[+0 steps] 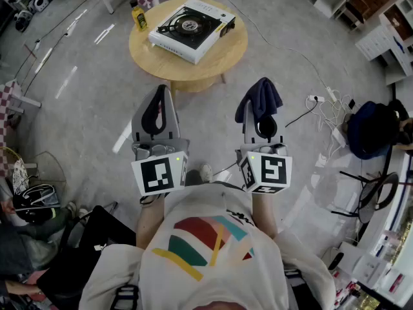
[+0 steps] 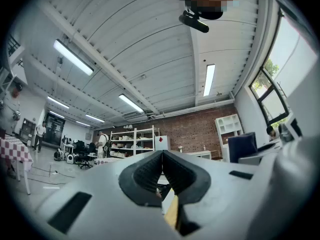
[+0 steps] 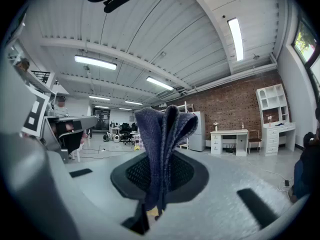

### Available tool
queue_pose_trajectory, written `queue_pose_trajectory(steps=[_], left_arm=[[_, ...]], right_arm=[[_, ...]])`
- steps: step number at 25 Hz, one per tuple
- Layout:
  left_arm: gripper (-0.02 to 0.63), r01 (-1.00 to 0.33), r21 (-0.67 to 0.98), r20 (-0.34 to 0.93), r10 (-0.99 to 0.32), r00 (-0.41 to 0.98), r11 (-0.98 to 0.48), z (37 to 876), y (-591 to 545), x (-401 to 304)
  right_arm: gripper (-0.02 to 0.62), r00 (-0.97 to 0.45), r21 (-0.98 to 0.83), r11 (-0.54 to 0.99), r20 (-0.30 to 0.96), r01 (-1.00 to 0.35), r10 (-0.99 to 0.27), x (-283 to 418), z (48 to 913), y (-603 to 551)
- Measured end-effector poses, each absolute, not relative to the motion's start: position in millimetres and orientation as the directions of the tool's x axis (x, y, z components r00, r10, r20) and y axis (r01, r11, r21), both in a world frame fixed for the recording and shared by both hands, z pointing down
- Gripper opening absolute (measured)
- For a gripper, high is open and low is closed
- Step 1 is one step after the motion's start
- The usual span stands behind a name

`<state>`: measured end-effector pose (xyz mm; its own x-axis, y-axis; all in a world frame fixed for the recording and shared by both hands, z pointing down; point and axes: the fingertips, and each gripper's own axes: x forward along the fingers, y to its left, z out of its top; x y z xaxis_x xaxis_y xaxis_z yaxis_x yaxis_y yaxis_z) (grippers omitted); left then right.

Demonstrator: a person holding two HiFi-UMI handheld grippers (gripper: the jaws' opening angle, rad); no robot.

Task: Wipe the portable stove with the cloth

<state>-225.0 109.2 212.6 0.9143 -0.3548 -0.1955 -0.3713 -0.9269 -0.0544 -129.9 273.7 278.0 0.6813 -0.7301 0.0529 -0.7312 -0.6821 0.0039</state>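
While the right gripper [image 3: 160, 170] pinched a dark blue knitted cloth [image 1: 259, 101], left gripper [image 1: 159, 93] pressed together on nothing, white portable gas stove [image 1: 191, 22] on round wooden table [image 1: 227, 51], well ahead of both.

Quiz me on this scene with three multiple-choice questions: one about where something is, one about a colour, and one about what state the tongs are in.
1. Where does the portable stove stand?
A. on the floor
B. on the round wooden table
C. on a chair

2. What colour is the cloth?
A. dark blue
B. red
C. white

3. How are the left tongs?
A. wide open
B. shut on the cloth
C. shut and empty

Answers:
1 B: the stove sits on the tabletop near a yellow bottle.
2 A: the fabric pinched in the right tongs is dark blue.
3 C: their pads meet with nothing between them.
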Motion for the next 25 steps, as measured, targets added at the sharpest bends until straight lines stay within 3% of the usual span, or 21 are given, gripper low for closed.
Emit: queue_pose_trajectory(steps=[6,25], left_arm=[[0.006,-0.361,-0.078,-0.147,-0.348,0.926,-0.929,226,106,-219],[0.006,-0.465,-0.008,-0.164,-0.458,0.874,-0.885,218,90,-228]], right_arm=[[0.032,0.677,0.021,-0.677,0.047,-0.736,-0.735,-122,279,269],[0.032,0.643,-0.040,-0.647,0.075,-0.762,-0.762,-106,296,278]])
